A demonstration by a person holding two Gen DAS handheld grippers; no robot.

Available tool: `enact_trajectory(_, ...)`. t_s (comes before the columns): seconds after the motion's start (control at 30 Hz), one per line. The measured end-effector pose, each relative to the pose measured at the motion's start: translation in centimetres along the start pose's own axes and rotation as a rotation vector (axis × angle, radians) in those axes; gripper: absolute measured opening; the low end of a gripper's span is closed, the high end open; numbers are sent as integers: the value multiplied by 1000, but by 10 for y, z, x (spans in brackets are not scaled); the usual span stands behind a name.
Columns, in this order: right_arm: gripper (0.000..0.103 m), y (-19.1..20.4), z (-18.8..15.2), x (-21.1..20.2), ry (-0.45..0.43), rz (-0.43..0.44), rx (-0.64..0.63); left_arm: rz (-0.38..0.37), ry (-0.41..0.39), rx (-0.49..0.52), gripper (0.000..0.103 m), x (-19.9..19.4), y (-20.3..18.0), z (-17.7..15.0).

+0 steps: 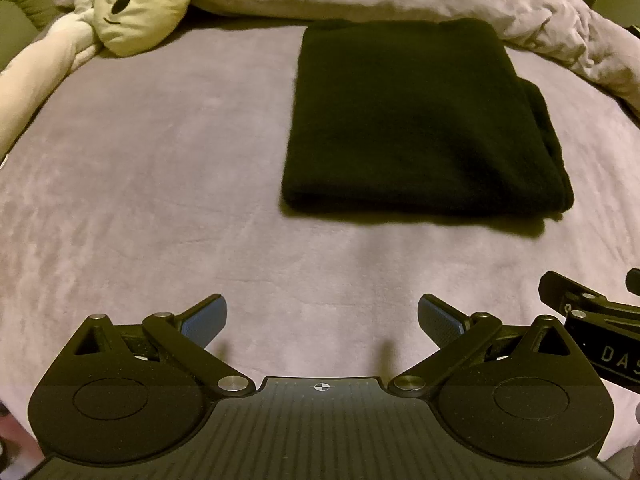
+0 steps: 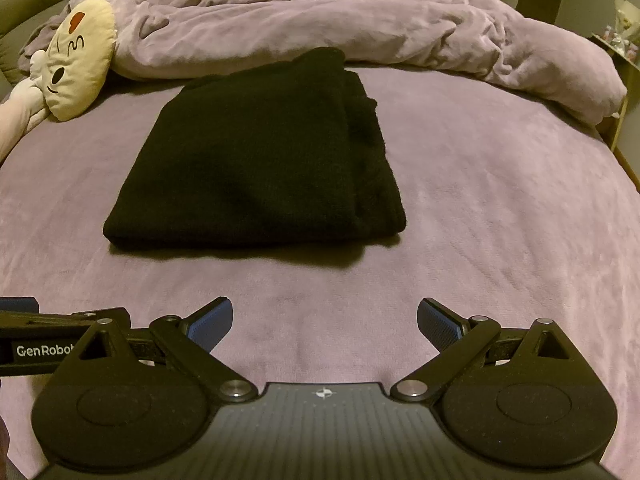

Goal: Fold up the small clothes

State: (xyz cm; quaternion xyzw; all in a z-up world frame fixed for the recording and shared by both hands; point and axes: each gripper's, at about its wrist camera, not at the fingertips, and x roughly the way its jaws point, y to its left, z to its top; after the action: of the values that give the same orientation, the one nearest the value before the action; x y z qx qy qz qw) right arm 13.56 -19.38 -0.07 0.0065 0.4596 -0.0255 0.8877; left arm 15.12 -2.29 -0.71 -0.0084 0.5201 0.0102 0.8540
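Observation:
A black knitted garment (image 1: 420, 120) lies folded into a thick rectangle on the mauve bed cover (image 1: 160, 184); in the right wrist view the same garment (image 2: 260, 160) sits ahead and slightly left. My left gripper (image 1: 322, 322) hovers open in front of it, nothing between its blue-padded fingers (image 1: 206, 320). My right gripper (image 2: 324, 324) is open too and holds nothing, a short way back from the garment's near edge. Part of the right gripper's body (image 1: 592, 320) shows at the left view's right edge, and the left gripper's body (image 2: 48, 340) at the right view's left edge.
A bunched mauve duvet (image 2: 360, 28) lies across the far side of the bed. A cream plush toy with a drawn face (image 2: 80, 72) rests at the far left. The bed's wooden edge (image 2: 624, 160) runs along the right, a cluttered shelf (image 2: 616, 40) beyond it.

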Motion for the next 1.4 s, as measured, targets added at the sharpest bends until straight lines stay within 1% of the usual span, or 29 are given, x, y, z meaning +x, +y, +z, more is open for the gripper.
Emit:
enact_trajectory(0.67, 99, -1, -2, -2, -6, 1, 0, -15, 6, -2, 103, -2, -4, 1)
enact_trajectory(0.77, 99, -5, -3, -3, -7, 3, 10, -26, -14, -3, 103, -3, -4, 0)
enact_trajectory(0.87, 99, -9, -4, -2, -5, 4, 17, -32, -11, -4, 103, -3, -4, 0)
enact_trajectory(1.4, 99, -10, -6, -5, -15, -13, 6, -20, 3, 6, 103, -1, -10, -2)
